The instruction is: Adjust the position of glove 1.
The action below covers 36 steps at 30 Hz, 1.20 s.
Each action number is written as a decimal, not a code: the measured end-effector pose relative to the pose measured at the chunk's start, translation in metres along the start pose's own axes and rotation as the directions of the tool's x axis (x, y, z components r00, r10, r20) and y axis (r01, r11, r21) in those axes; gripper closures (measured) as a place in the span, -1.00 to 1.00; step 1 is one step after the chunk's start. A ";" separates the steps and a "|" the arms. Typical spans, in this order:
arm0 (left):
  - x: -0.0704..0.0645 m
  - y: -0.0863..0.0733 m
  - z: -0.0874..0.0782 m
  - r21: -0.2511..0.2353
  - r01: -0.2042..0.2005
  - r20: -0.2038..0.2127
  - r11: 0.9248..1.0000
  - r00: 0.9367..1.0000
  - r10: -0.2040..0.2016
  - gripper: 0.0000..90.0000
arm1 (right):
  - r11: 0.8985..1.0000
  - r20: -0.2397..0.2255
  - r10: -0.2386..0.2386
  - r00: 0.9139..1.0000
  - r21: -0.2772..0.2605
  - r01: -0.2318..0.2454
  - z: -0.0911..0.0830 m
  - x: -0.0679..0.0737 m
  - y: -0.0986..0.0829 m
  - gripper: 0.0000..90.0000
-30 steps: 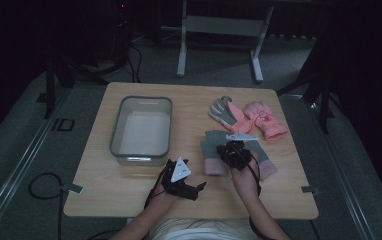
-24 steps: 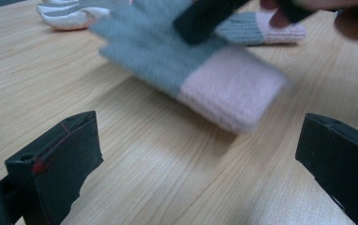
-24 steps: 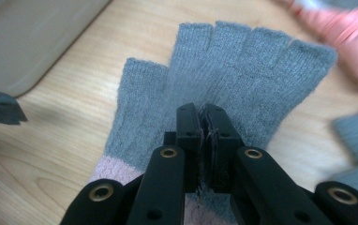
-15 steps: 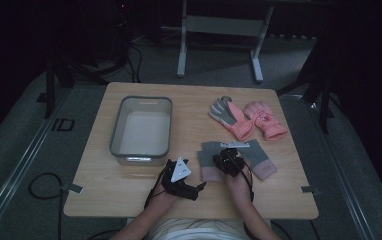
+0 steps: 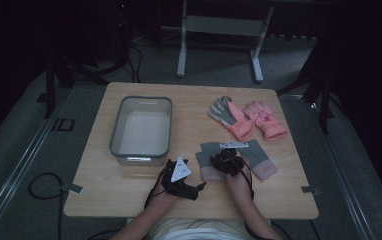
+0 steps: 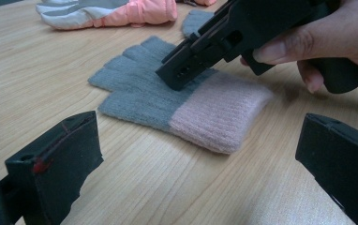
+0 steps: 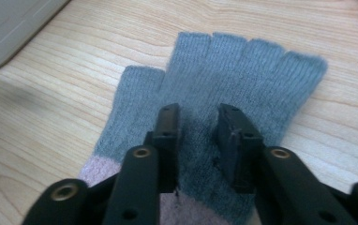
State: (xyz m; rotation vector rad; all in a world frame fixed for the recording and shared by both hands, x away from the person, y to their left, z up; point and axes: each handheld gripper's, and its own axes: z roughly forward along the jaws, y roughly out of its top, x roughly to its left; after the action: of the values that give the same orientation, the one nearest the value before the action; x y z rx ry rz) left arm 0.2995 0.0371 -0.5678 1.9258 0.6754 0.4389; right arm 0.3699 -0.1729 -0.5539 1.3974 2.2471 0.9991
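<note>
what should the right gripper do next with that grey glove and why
Probably close the fingers and pinch the knit. The right gripper is pressed down on the palm of the grey glove, fingers a little apart with fabric between them, not yet clamped. The left gripper waits open nearby, and the bin sits beside it, a likely place for the glove.

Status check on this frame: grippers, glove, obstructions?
Right hand-held gripper jaws part-open, pressed on grey glove. Left hand-held gripper open, short of it. Nothing obstructing.
</note>
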 end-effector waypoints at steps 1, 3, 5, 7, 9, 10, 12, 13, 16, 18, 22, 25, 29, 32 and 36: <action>0.000 0.000 0.000 0.000 0.000 0.000 1.000 1.000 0.000 -1.00 | 1.000 0.002 -0.013 1.000 0.000 0.013 -0.002 -0.001 0.001 0.43; 0.000 0.000 0.000 0.000 -0.001 0.000 1.000 1.000 0.001 -1.00 | 0.999 -0.007 -0.024 1.000 -0.032 0.024 -0.009 -0.005 0.006 0.43; 0.000 0.000 0.000 0.000 -0.002 0.000 1.000 1.000 0.002 -1.00 | 0.997 -0.019 -0.032 0.999 -0.076 0.030 -0.019 -0.015 0.012 0.43; 0.000 0.000 0.000 0.000 -0.003 0.000 1.000 1.000 0.003 -1.00 | 0.992 -0.038 -0.056 0.998 -0.111 0.051 -0.030 -0.031 0.018 0.46; 0.000 0.000 0.000 -0.001 -0.001 0.000 1.000 1.000 0.001 -1.00 | 0.989 -0.036 -0.092 0.995 -0.118 0.087 -0.037 -0.044 0.023 0.46; 0.000 0.000 0.000 0.000 -0.001 0.001 1.000 1.000 0.001 -1.00 | 0.987 -0.036 -0.108 0.993 -0.126 0.103 -0.041 -0.053 0.025 0.46; 0.000 0.000 0.000 0.000 0.000 0.001 1.000 1.000 0.000 -1.00 | 0.989 -0.037 -0.087 0.996 -0.126 0.081 -0.051 -0.073 0.032 0.46; 0.000 0.000 0.000 0.000 0.000 0.002 1.000 1.000 0.000 -1.00 | 0.987 -0.030 -0.101 0.994 -0.131 0.097 -0.055 -0.079 0.034 0.44; 0.000 0.000 0.000 -0.002 0.001 0.002 1.000 1.000 -0.001 -1.00 | 0.978 -0.010 -0.176 0.984 -0.118 0.174 -0.065 -0.095 0.036 0.40; 0.000 0.000 0.000 0.000 0.000 0.001 1.000 1.000 0.000 -1.00 | 0.975 -0.009 -0.205 0.979 -0.091 0.203 -0.068 -0.105 0.031 0.39; 0.000 0.000 0.000 0.001 0.000 0.000 1.000 1.000 0.000 -1.00 | 0.965 -0.032 -0.261 0.965 -0.038 0.260 -0.066 -0.124 0.014 0.38; 0.000 0.000 0.000 0.000 0.002 -0.001 1.000 1.000 -0.002 -1.00 | 0.962 -0.040 -0.272 0.962 0.002 0.272 -0.063 -0.135 0.003 0.39; 0.000 0.000 0.000 0.002 0.003 -0.002 1.000 1.000 -0.003 -1.00 | 0.966 -0.066 -0.254 0.965 0.027 0.256 -0.061 -0.149 -0.006 0.39; 0.000 0.000 0.000 0.001 0.002 -0.002 1.000 1.000 -0.002 -1.00 | 0.969 -0.077 -0.241 0.968 0.040 0.244 -0.056 -0.156 -0.011 0.39; 0.000 0.000 0.000 0.001 0.001 -0.002 1.000 1.000 -0.001 -1.00 | 0.968 -0.066 -0.241 0.968 0.051 0.244 -0.050 -0.160 -0.015 0.37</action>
State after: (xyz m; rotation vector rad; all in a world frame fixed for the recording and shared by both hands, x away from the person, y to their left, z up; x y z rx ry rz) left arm 0.2995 0.0367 -0.5679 1.9262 0.6778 0.4399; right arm 0.4070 -0.3368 -0.5447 1.0920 2.4362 0.9099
